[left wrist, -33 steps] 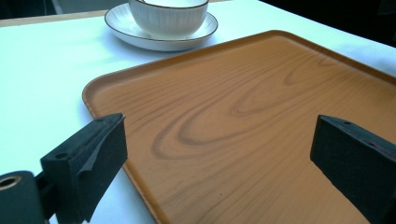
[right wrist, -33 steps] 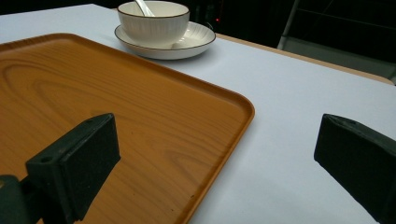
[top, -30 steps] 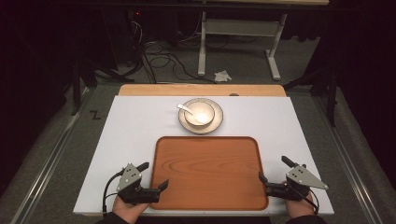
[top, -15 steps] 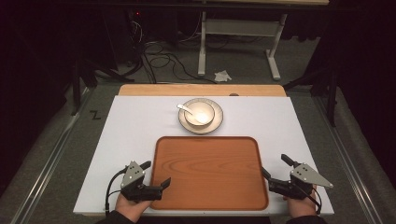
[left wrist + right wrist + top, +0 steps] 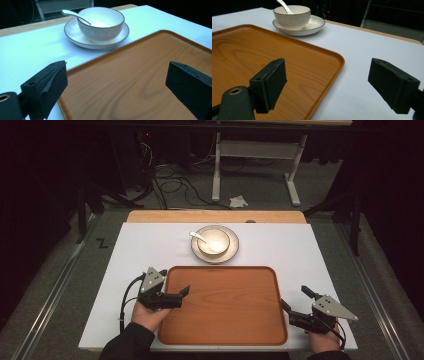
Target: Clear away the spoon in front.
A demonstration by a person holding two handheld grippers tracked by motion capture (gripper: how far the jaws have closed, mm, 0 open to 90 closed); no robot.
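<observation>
Tray: stiff, light, slick wood finish; best taken by opposite side rims. Left gripper spread across left rim. Right gripper spread, straddling right rim.

White table bears wooden tray and saucer.

Tray on table at near edge; behind it, just apart, saucer bearing bowl, spoon in bowl, handle leaning left over rim.
</observation>
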